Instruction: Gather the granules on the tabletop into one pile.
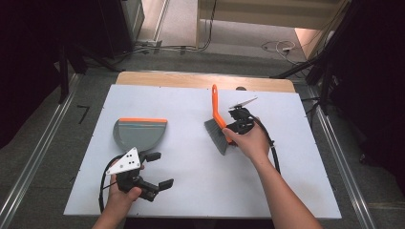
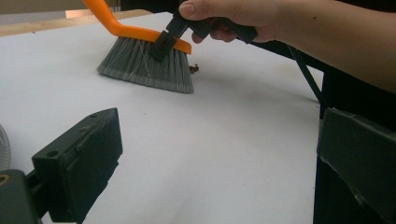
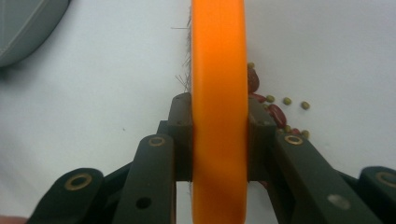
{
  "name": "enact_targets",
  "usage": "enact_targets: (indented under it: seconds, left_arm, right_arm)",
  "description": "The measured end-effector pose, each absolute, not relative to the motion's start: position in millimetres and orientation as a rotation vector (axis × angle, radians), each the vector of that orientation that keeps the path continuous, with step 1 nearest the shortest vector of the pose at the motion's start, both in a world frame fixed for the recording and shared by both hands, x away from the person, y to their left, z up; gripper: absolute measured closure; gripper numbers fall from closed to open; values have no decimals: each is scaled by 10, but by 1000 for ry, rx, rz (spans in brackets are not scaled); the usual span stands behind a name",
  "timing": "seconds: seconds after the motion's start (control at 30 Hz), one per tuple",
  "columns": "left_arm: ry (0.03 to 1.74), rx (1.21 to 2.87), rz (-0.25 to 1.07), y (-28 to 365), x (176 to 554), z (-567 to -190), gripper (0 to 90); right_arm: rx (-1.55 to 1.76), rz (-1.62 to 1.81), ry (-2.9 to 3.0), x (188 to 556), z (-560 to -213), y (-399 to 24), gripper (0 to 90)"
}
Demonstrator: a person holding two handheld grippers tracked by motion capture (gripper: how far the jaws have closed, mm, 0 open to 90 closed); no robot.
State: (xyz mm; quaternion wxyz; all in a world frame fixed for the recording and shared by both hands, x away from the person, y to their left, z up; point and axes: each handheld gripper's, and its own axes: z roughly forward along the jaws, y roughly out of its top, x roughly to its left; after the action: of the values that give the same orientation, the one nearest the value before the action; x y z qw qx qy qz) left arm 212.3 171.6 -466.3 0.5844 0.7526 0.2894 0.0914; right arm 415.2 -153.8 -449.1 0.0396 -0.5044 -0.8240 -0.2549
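A hand brush [image 1: 216, 114] with an orange handle and grey bristles stands on the white board, right of centre. My right gripper [image 1: 230, 130] is shut on its orange back [image 3: 218, 84], one jaw on each side. Small red and green beans [image 3: 276, 111] lie on the board beside the bristles, and a few beans [image 2: 194, 69] sit at the bristle edge. A grey dustpan [image 1: 140, 132] with an orange lip lies flat on the left. Just in front of it, my left gripper [image 1: 160, 170] is open with nothing between its jaws, and its own camera faces the brush [image 2: 144, 60].
The white board [image 1: 191, 191] covers most of a wooden table [image 1: 191, 78], with bare surface in the middle and front. Cables [image 1: 272, 143] trail from both grippers. Metal rails and dark stands flank the table on the floor.
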Motion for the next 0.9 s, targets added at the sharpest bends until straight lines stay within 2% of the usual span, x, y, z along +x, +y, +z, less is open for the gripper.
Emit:
enact_targets:
  seconds: [0.23,0.53,0.7,0.9]
  left_arm:
    - [677,1757,216,1722,2123,-4664,12]
    - [676,1753,217,1731,2121,-4659,12]
    - [678,1756,215,1720,2128,-4663,12]
    - [678,1755,213,1704,2135,-4667,12]
  right_arm:
    - [-1544,-803,-2512,4140,-4474,-1641,684]
    - [-1589,-898,-2567,4078,-4181,-1949,685]
    - [-1720,-766,-2734,4033,-4191,-2181,686]
    - [-1803,-587,-2922,3996,-4294,-2144,685]
